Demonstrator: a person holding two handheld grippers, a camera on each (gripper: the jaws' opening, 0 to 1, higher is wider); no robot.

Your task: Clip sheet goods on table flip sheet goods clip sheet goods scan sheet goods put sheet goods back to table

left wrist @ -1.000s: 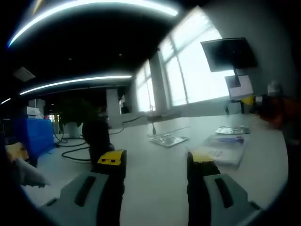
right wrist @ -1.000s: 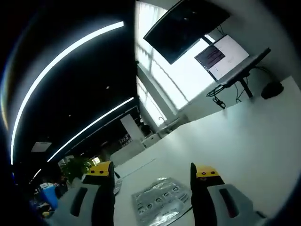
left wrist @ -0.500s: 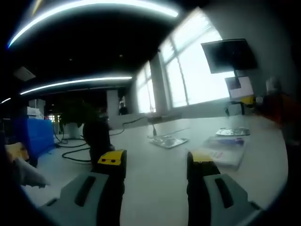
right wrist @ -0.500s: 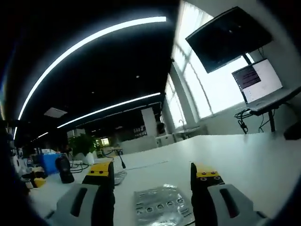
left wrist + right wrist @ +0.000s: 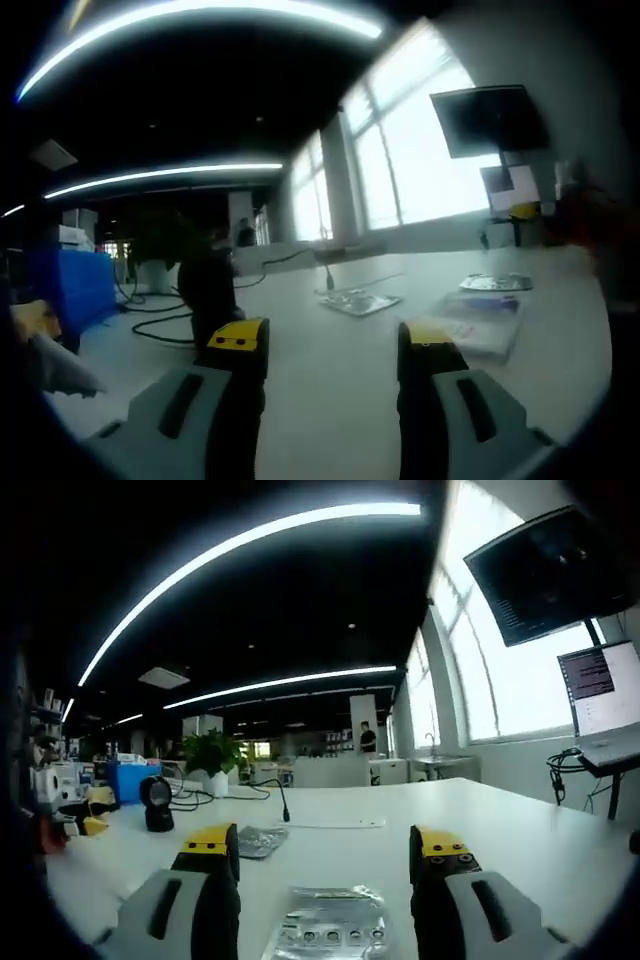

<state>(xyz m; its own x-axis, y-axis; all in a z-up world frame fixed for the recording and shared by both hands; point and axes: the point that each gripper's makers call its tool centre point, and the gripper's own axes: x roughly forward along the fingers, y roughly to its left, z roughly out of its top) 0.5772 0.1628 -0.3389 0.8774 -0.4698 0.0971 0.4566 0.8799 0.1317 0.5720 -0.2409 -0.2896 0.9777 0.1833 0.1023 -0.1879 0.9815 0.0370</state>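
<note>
Item: blister sheet (image 5: pixel 330 932), a flat silvery foil card with a row of small round pockets along its near edge, lying on the white desk (image 5: pixel 520 845) directly between and just ahead of the jaws of the right gripper (image 5: pixel 325 855). Finish is shiny and crinkled, edges slightly wavy. Handling, as judged: very light, thin, bendable, probably slippery on the smooth desk; likely to slide away if pushed and to crease if pinched hard. Best hold looks to be the near edge or a corner, nipped shallowly so the sheet can be turned over. Right gripper: jaws wide apart, empty, straddling the sheet without touching it. Left gripper (image 5: pixel 330 345): jaws likewise apart, empty, over bare desk. Further sheet goods beyond the left gripper: a pale flat pack (image 5: pixel 480 322) just past its right jaw, a foil sheet (image 5: pixel 358 299) farther off, another shiny sheet (image 5: pixel 495 283) behind the pack. Also on the desk left of the blister sheet: a second foil sheet (image 5: pixel 260 840) and a black scanner on a stand (image 5: pixel 156 802).
</note>
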